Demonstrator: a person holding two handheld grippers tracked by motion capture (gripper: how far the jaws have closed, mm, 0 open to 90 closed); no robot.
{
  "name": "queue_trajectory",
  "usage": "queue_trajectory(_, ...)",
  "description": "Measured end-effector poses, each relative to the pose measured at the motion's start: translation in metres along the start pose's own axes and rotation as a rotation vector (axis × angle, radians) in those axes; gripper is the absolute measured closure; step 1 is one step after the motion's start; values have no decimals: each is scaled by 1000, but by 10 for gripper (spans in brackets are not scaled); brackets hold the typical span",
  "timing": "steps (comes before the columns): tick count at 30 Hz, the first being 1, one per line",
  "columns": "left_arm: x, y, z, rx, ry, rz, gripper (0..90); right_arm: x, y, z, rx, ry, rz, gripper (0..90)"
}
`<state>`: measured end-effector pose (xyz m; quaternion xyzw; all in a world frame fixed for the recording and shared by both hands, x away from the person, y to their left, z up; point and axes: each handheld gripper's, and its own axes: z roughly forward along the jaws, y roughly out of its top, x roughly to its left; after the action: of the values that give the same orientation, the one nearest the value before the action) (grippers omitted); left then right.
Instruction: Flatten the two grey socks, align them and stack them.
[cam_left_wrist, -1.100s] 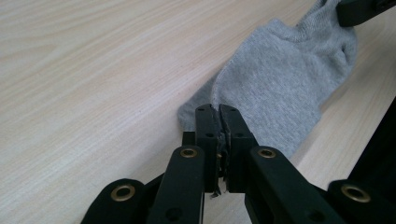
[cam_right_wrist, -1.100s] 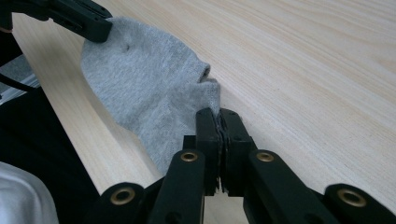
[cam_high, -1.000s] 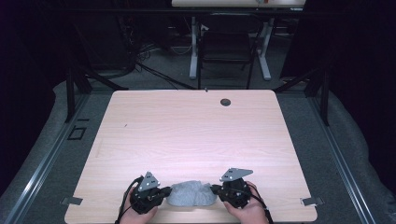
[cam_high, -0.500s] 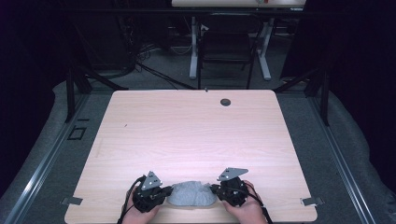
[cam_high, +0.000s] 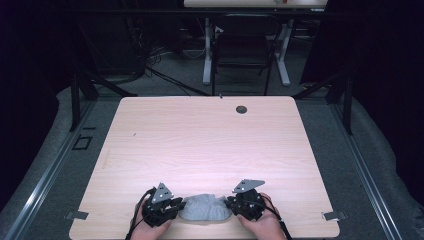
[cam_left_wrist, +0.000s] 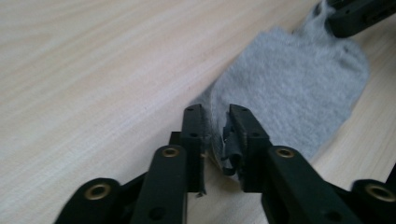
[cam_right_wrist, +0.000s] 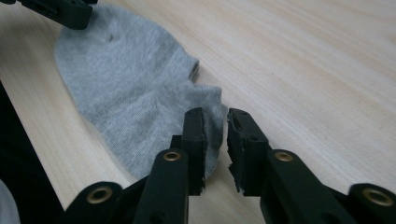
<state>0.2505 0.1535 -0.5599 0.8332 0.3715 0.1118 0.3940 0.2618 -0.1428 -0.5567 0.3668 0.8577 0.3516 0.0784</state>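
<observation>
A grey sock lies flat on the wooden table close to its front edge. My left gripper sits at the sock's left end and my right gripper at its right end. In the left gripper view the jaws have just been opening and stand slightly apart, with a raised fold of the sock loose between them. In the right gripper view the jaws have also just been opening; the sock edge rests against the left pad, with bare table in the gap.
The table's front edge runs just under both hands. A round cable hole sits near the far edge. Behind the table stand a dark chair and white desk legs. Metal rails run along the floor on both sides.
Both hands keep their places at the sock's two ends. The sock stays where it was between them, and the jaws look slightly wider than before.
</observation>
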Motion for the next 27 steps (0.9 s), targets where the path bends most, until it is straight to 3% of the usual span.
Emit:
queue_trajectory(4,-2,3,-10,-56,-10,1,688,0,0,-9,-55,-12,15,736)
queue_trajectory(9,-11,6,-7,-45,-35,45,657,8,2,-11,-94,21,-16,698)
queue_trajectory(13,-18,4,1,-33,-31,71,575,16,4,-3,-73,18,-76,654)
queue_trajectory(27,-19,-3,13,30,-53,86,551,16,-1,11,-4,31,-83,602)
